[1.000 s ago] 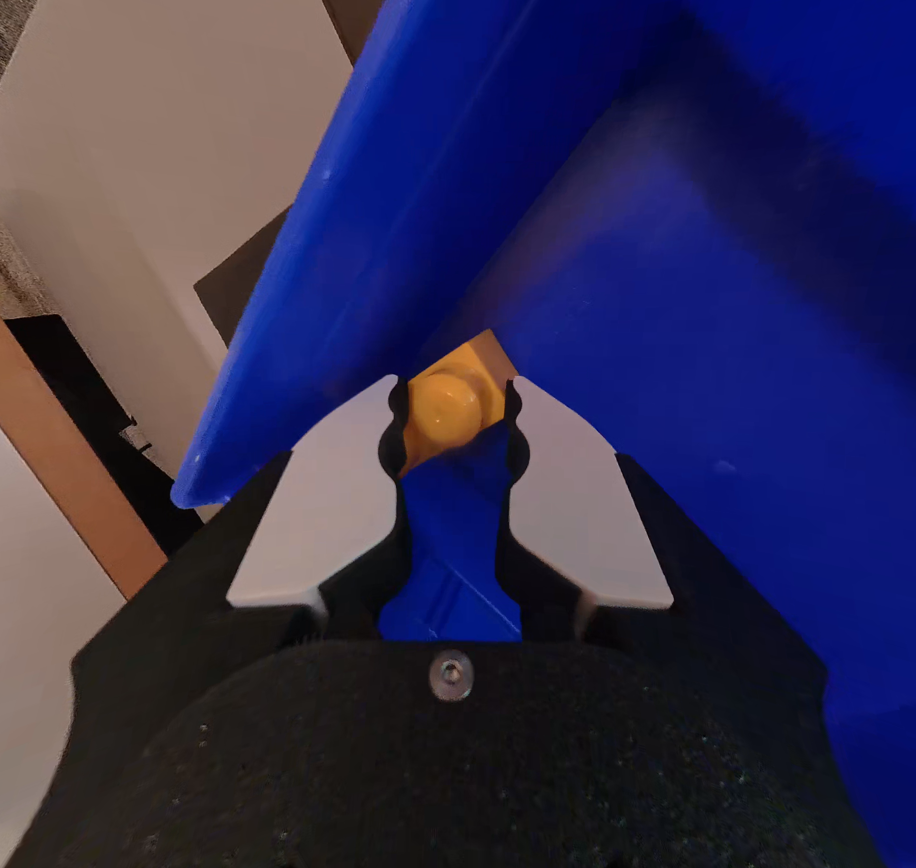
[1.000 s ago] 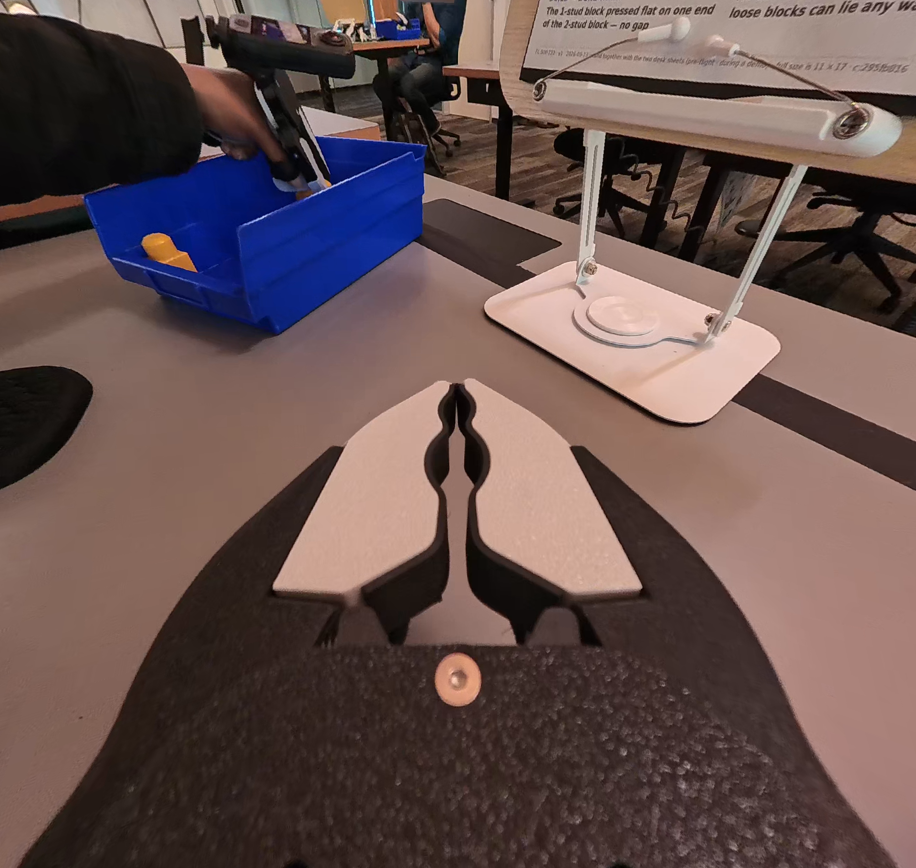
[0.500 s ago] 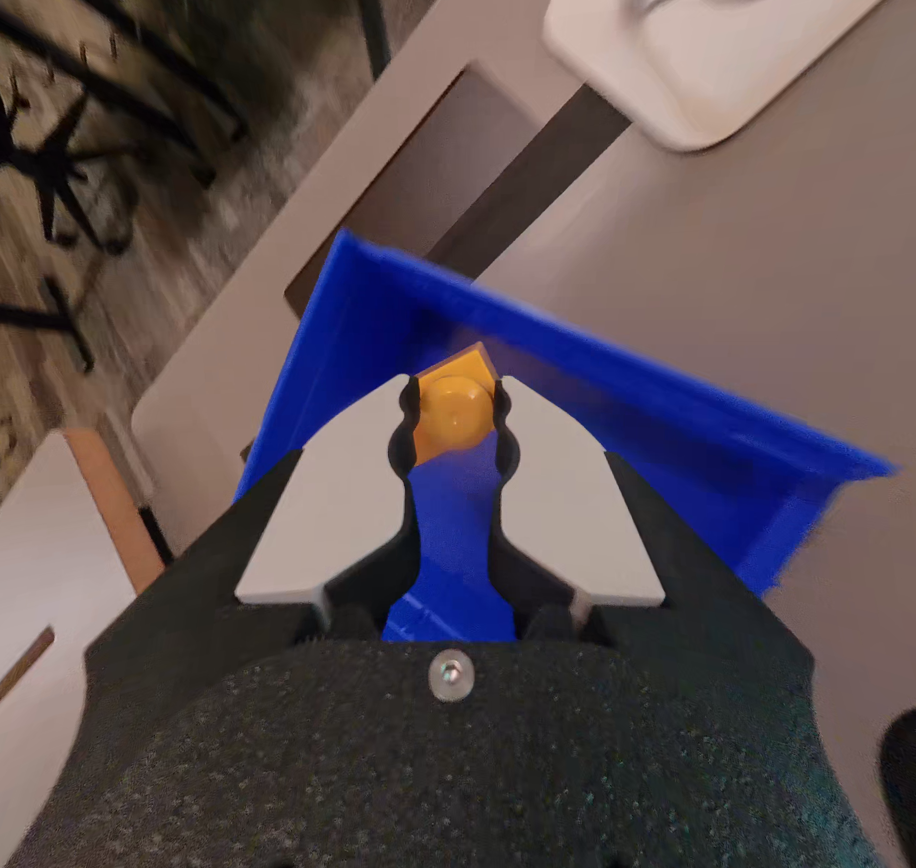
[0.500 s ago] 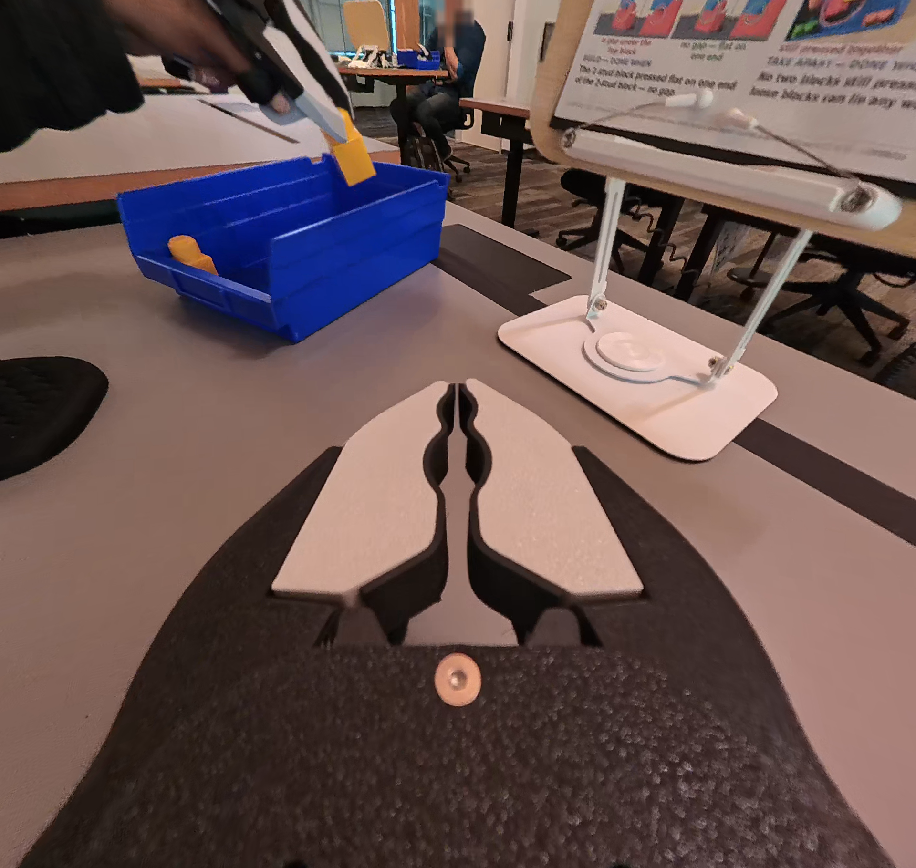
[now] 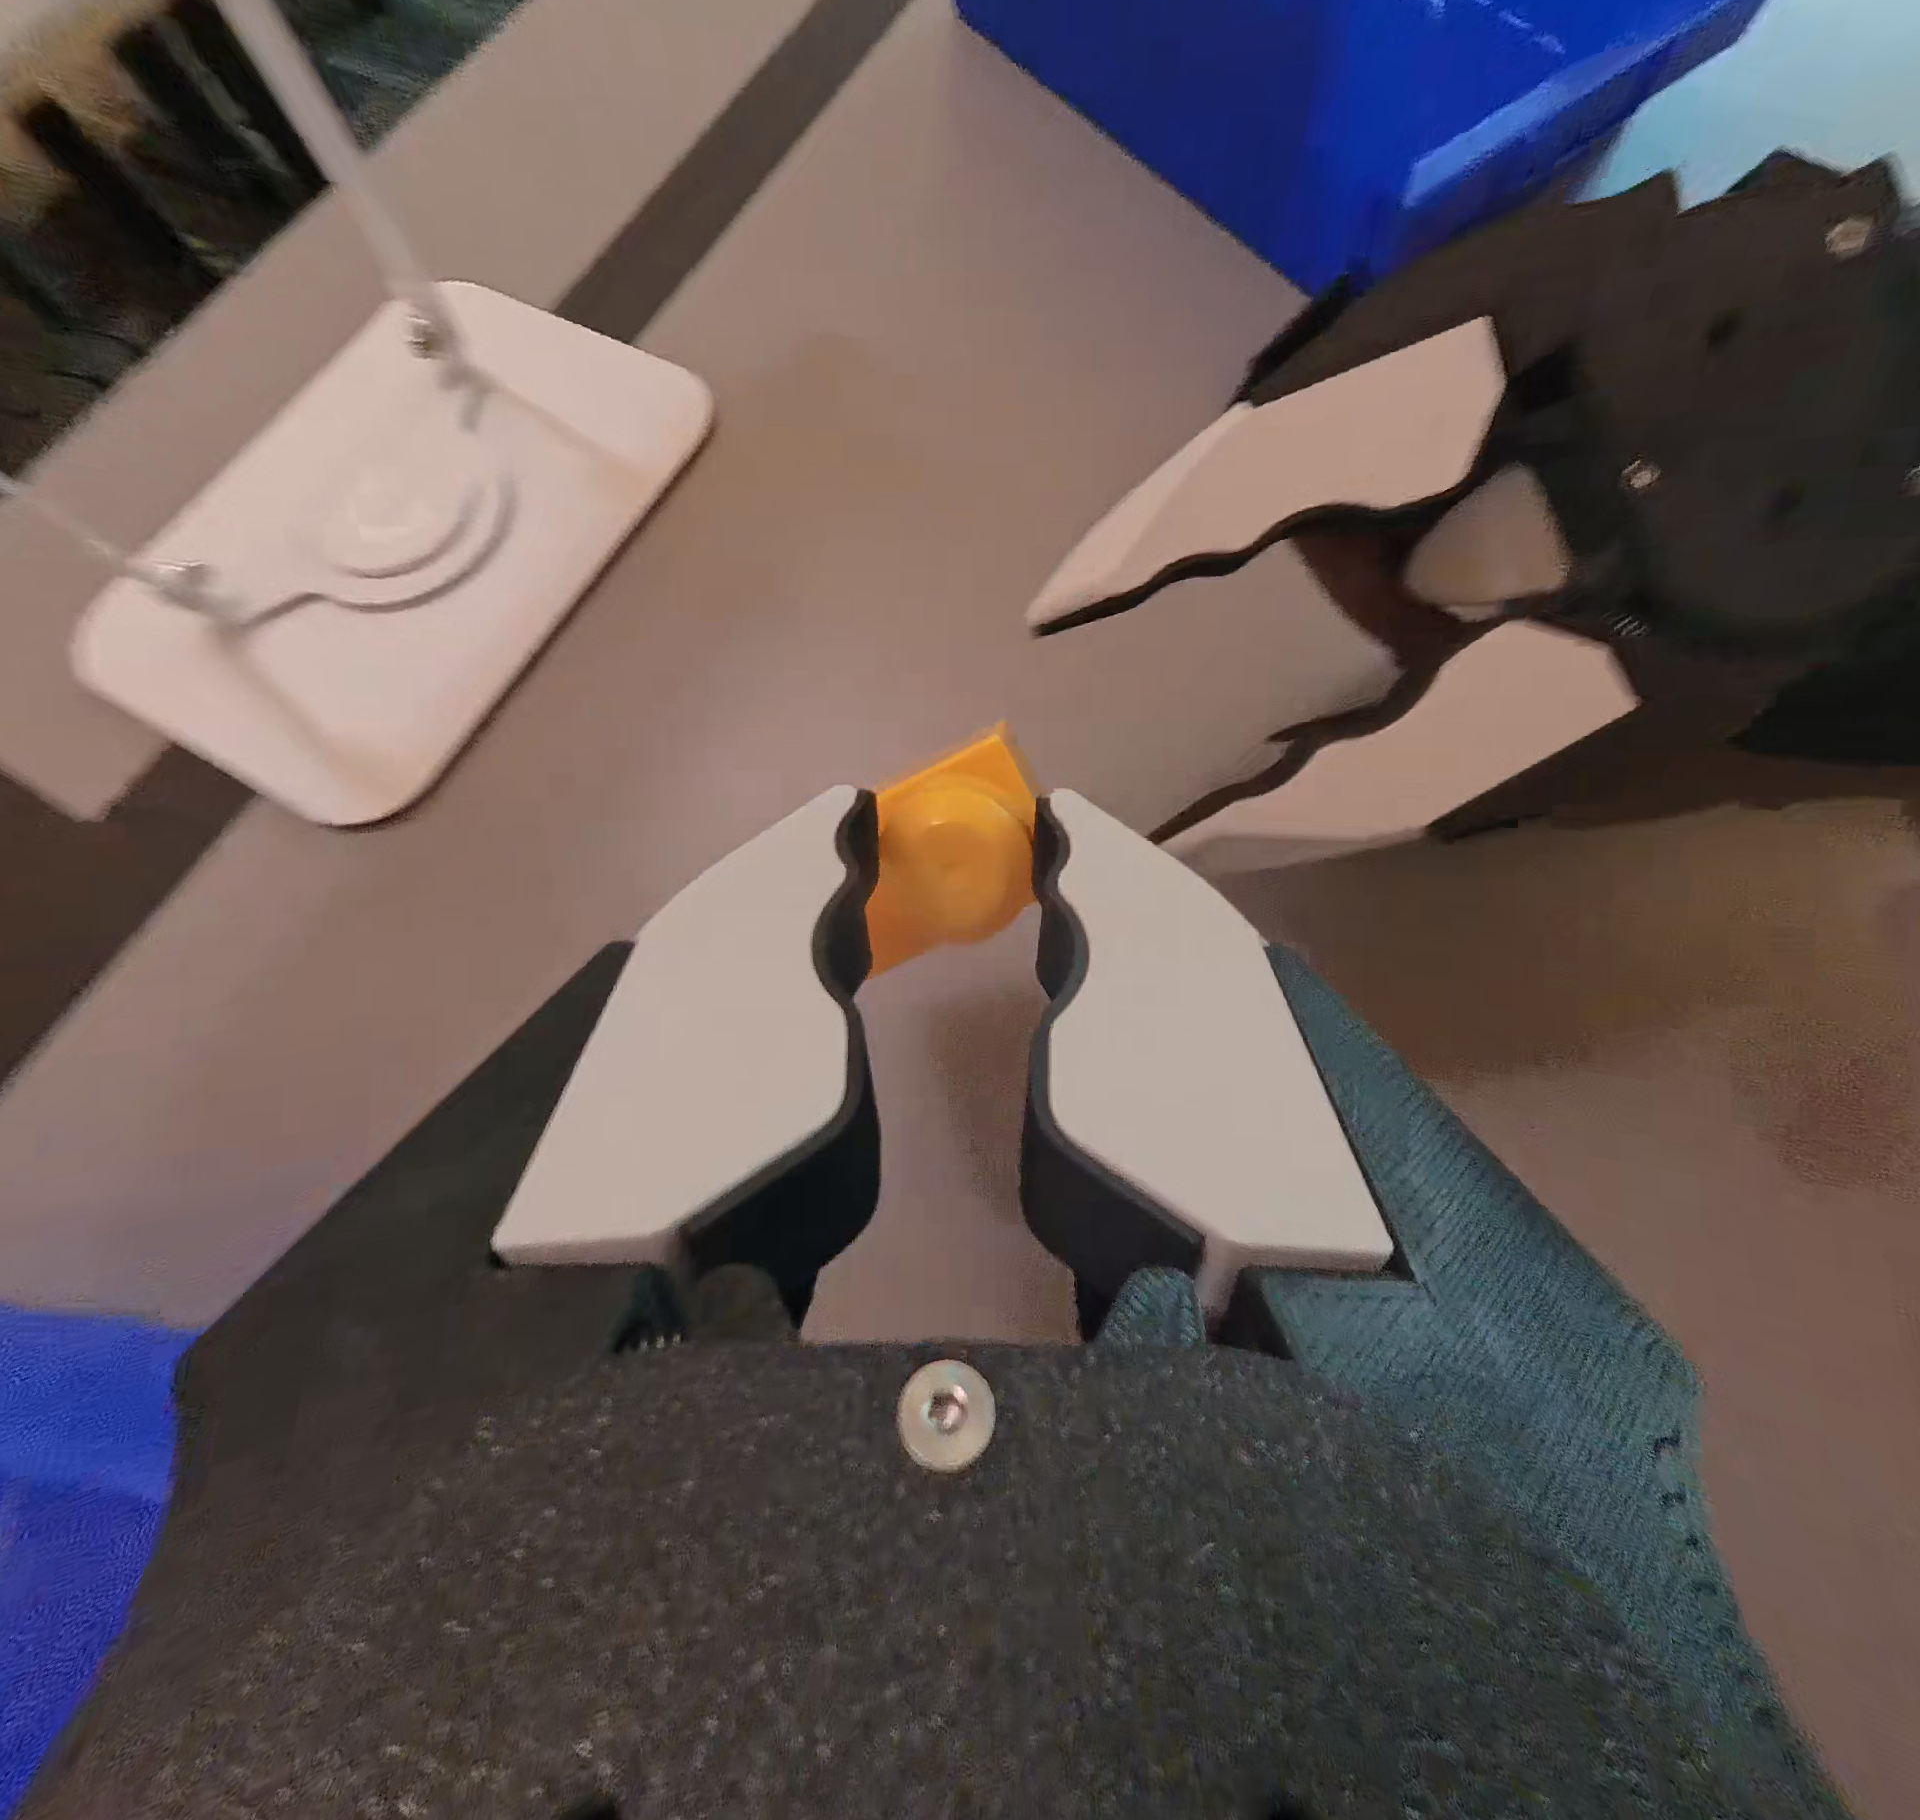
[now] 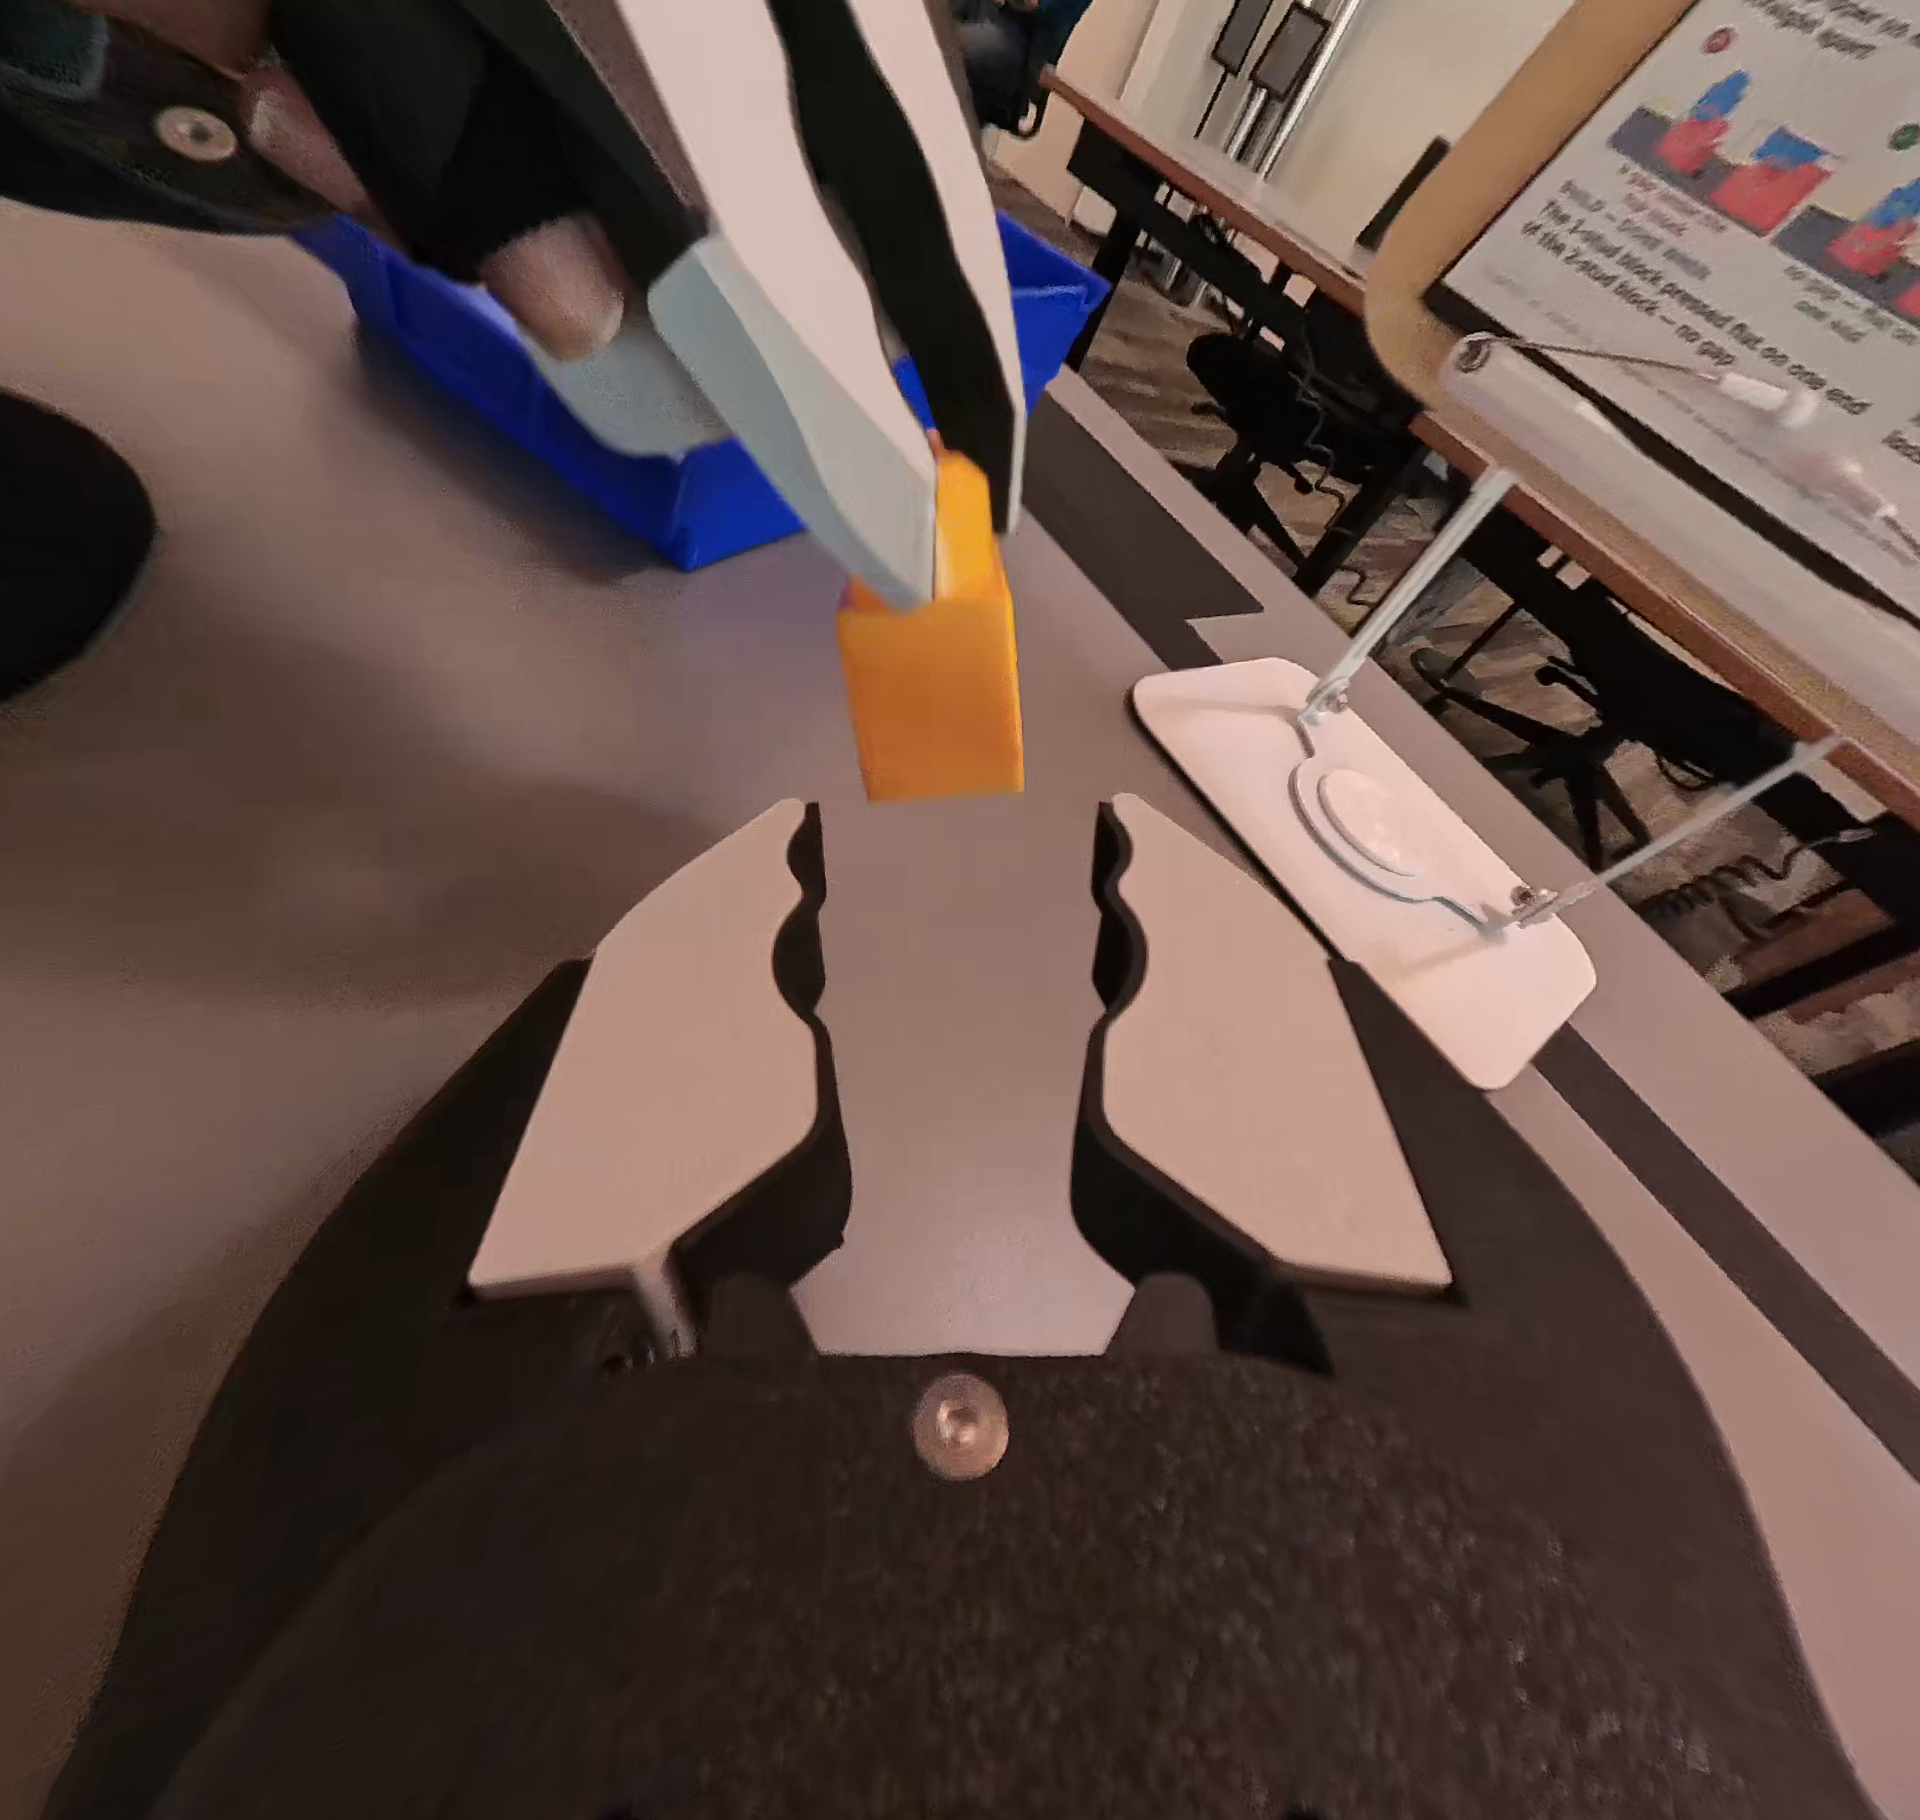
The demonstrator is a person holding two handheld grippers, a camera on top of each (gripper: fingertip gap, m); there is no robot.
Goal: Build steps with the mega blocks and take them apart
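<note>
The left claw has two flat, pale grey fingers with wavy black edges on the inside. They sit in a rough, bumpy black body with one shiny silver screw in the middle. The right claw looks the same: pale grey fingers, wavy black edges, a black grainy body and a round silver screw.

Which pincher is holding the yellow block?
The left gripper: it pinches the yellow block by its stud. The right gripper is open and empty.
</note>
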